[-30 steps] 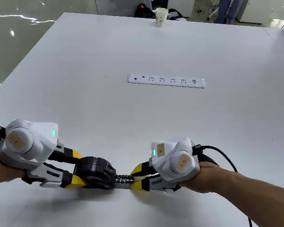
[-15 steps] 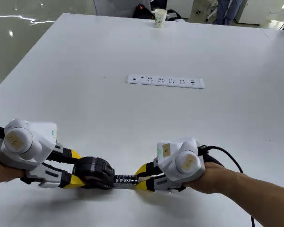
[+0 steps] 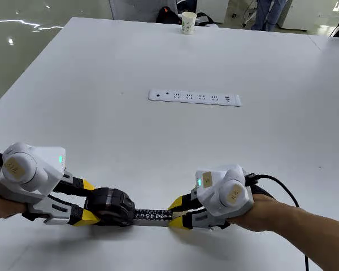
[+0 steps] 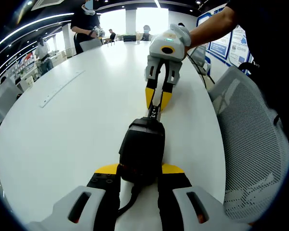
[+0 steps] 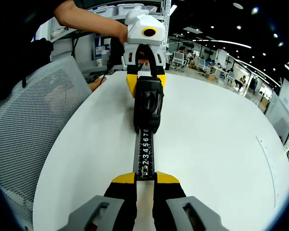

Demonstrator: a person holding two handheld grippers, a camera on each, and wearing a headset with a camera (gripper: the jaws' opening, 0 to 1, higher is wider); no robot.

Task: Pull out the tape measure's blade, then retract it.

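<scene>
A black tape measure point(image 3: 113, 206) lies low over the white table near its front edge. My left gripper point(image 3: 89, 202) is shut on its case point(image 4: 141, 153), yellow fingertips on either side. A short stretch of numbered blade point(image 3: 152, 215) runs from the case to my right gripper point(image 3: 177, 212), which is shut on the blade's end point(image 5: 144, 166). In the right gripper view the case point(image 5: 148, 106) sits ahead with the left gripper point(image 5: 143, 79) behind it. In the left gripper view the right gripper point(image 4: 157, 99) pinches the blade point(image 4: 154, 112) just beyond the case.
A white power strip point(image 3: 194, 97) lies mid-table, and a paper cup point(image 3: 187, 22) stands at the far edge. A mesh chair point(image 4: 253, 139) sits beside the table. A black cable point(image 3: 282, 189) trails from the right hand. People stand in the background.
My right gripper has moved to the right, away from the case, drawing out more of the numbered blade. The left gripper and case have stayed nearly in place.
</scene>
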